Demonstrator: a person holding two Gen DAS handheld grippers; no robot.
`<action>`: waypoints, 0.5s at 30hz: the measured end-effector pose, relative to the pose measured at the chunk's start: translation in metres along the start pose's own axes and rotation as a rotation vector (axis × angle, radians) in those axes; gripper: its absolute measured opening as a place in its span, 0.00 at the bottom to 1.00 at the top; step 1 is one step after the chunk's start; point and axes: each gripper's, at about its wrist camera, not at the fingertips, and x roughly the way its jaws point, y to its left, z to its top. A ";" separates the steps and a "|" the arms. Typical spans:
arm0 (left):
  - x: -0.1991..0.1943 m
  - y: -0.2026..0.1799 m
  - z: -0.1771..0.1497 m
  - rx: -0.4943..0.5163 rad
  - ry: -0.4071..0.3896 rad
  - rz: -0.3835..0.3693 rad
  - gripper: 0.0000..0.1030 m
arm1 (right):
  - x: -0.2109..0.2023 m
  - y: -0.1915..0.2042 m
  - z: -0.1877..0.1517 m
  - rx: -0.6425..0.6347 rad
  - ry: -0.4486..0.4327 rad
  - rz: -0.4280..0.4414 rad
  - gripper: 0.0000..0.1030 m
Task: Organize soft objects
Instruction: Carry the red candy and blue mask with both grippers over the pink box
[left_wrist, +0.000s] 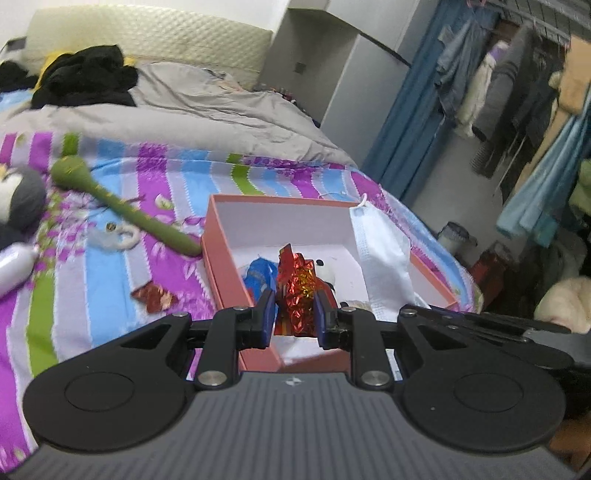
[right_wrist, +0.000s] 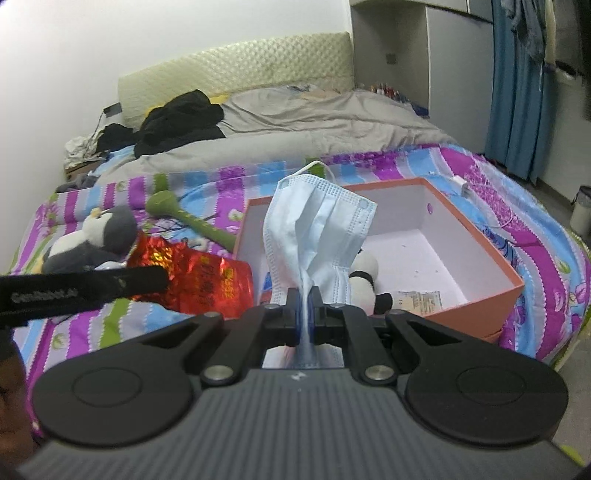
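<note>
My left gripper (left_wrist: 295, 306) is shut on a crinkled red foil bag (left_wrist: 297, 291), held up over the near side of an orange box (left_wrist: 221, 266) with a white inside. My right gripper (right_wrist: 303, 295) is shut on a pale blue face mask (right_wrist: 317, 221), which hangs over the same box (right_wrist: 480, 236). In the right wrist view the red foil bag (right_wrist: 207, 277) shows at the box's left side. A panda toy (right_wrist: 364, 277), a blue packet (left_wrist: 260, 275) and a paper slip (right_wrist: 419, 299) lie inside the box.
On the striped bedspread left of the box lie a green soft stick (left_wrist: 122, 206), a penguin plush (right_wrist: 99, 236), a small red wrapper (left_wrist: 155, 299) and a white bottle (left_wrist: 14, 266). Black clothes (right_wrist: 181, 118) sit on the grey duvet. A bin (right_wrist: 581, 210) stands on the floor at right.
</note>
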 end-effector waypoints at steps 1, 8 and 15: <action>0.008 -0.003 0.007 0.026 0.005 0.001 0.25 | 0.006 -0.004 0.003 0.004 0.008 0.001 0.08; 0.059 -0.025 0.056 0.163 0.058 0.001 0.25 | 0.057 -0.041 0.035 0.044 0.069 0.004 0.08; 0.121 -0.047 0.100 0.201 0.154 -0.015 0.25 | 0.104 -0.074 0.062 0.010 0.165 -0.018 0.08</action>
